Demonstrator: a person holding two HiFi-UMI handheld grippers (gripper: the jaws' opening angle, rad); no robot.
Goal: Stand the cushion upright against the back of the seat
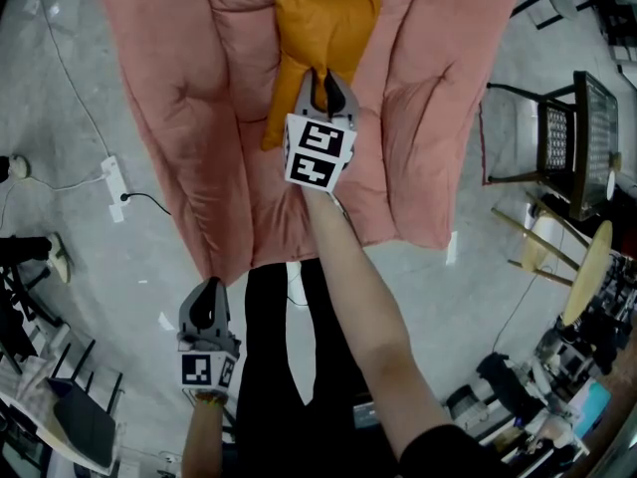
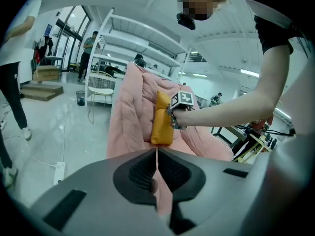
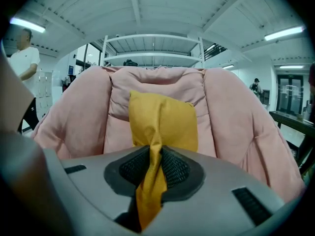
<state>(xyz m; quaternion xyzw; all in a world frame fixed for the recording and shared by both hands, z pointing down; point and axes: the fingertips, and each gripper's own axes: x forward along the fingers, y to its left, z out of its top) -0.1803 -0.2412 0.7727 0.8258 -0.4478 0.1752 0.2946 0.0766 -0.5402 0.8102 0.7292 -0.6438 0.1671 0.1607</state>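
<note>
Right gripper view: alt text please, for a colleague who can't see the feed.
The right gripper is shut on a fold of the yellow cushion, which stands upright in front of the back of the pink seat. White shelving rises behind the seat.

A pink padded seat stands on the grey floor, with an orange cushion at the middle of its back. A white power strip lies near one side edge.

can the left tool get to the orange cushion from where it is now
Probably yes, with a reach forward. The left tool, shut and empty, sits short of the pink seat, and nothing lies between it and the cushion. The right tool grips only the cushion's near edge.
</note>
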